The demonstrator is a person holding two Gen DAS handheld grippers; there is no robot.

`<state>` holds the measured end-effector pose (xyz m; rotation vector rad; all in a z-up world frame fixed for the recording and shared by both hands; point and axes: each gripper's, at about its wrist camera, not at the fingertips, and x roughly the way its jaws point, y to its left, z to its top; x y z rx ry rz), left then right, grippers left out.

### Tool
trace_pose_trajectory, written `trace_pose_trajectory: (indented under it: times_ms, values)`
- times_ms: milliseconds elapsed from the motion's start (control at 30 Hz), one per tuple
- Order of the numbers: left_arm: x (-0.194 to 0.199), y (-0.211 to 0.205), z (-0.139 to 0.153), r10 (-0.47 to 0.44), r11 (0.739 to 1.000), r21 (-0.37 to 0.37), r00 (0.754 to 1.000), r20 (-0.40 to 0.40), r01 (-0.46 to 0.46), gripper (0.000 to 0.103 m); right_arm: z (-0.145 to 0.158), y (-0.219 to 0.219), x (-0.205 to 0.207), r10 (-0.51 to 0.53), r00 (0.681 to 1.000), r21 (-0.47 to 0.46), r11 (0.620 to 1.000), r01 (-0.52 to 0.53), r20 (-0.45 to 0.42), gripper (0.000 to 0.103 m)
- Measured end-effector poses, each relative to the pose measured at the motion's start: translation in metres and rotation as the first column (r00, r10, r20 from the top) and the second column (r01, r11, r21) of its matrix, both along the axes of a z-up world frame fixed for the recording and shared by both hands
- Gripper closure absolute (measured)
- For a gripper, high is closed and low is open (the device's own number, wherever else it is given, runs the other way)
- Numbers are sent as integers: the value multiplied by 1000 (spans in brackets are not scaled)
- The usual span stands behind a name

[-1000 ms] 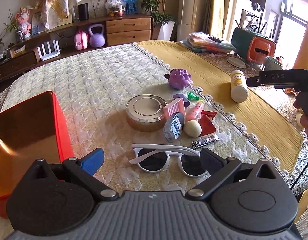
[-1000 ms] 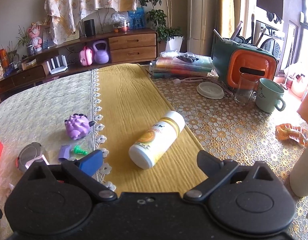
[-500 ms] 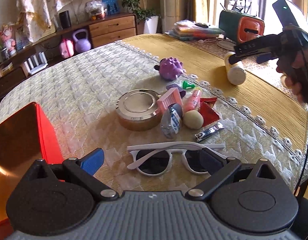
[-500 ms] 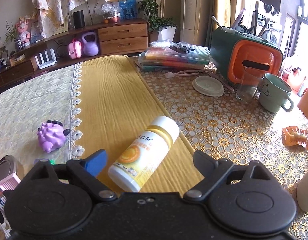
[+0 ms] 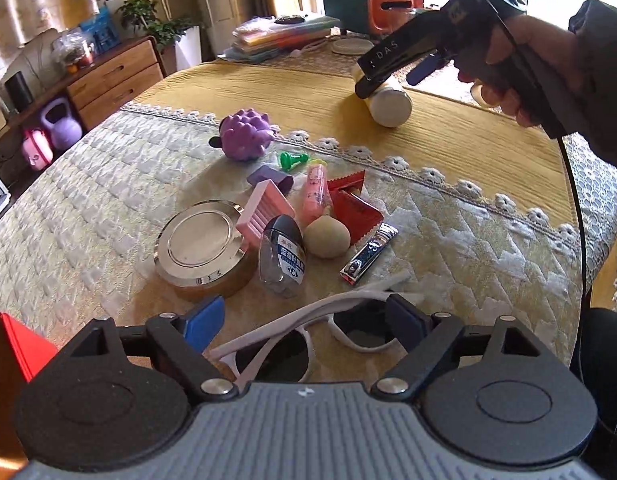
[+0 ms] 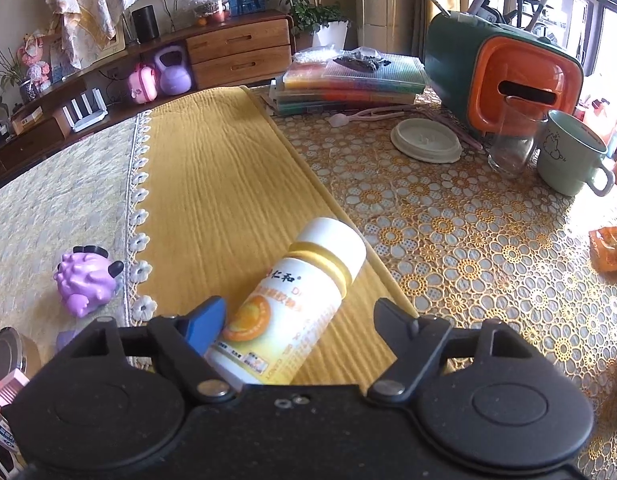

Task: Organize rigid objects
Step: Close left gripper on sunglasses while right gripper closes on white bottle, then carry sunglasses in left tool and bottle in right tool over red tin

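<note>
Two pickups are in hand at once, and each calls for its own care. The left gripper (image 5: 300, 322) hangs over the white-framed sunglasses with dark lenses (image 5: 308, 328), which lie on the pale quilted tablecloth (image 5: 88, 216) just in front of the clutter of small items; its jaws are closing, the frame lies between the fingers, and the pads do not yet press on it. The folded temples cross the gap at a slant, so the grip is best taken across the bridge or both temples together, squarely, or the light plastic may twist out. The round silver-lidded tin (image 5: 202, 246) and the clear mint bottle with a dark cap (image 5: 282, 260) sit near, so the fingers should stay short of them.

The right gripper (image 6: 298, 322) straddles the white plastic supplement bottle with a yellow and orange label (image 6: 292, 300), which lies on its side on the yellow ribbed table runner (image 6: 216, 184). Its jaws are closing too; the blue left finger (image 6: 204, 324) is just beside the bottle's side, while the right finger (image 6: 392, 320) is clearly apart from it. A cylinder rolls under a one-sided push, so centring over the body first seems wise. The red box (image 5: 12, 356), at the left edge, is probably the destination.
</note>
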<state>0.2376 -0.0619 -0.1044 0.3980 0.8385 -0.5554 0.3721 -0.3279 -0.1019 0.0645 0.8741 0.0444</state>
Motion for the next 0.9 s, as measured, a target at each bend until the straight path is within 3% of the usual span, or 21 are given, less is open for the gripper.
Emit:
trace_pose_trajectory:
  times_ms: [133, 233, 367, 467, 633, 900]
  values:
    - [-1, 1, -4, -22, 1000, 12, 999, -28, 22, 36, -2, 2, 2, 8, 1000, 17, 1000, -8, -18, 29]
    - [-7, 2, -5, -36, 999, 12, 999, -41, 36, 41, -3, 4, 2, 18, 1000, 36, 999, -17, -24, 36]
    - [-18, -3, -2, -62, 998, 18, 997, -54, 63, 57, -3, 5, 1, 8, 1000, 37, 999, -7, -19, 40]
    - [-26, -8, -2, -63, 997, 32, 997, -43, 64, 75, -1, 5, -2, 0, 1000, 39, 999, 0, -12, 51]
    - [-34, -12, -2, -32, 998, 62, 999, -6, 32, 94, 2, 5, -10, 12, 1000, 33, 999, -12, -3, 56]
    - [-28, 2, 1, 140, 989, 42, 990, -25, -139, 96, 20, 8, -38, 49, 998, 25, 998, -50, 45, 58]
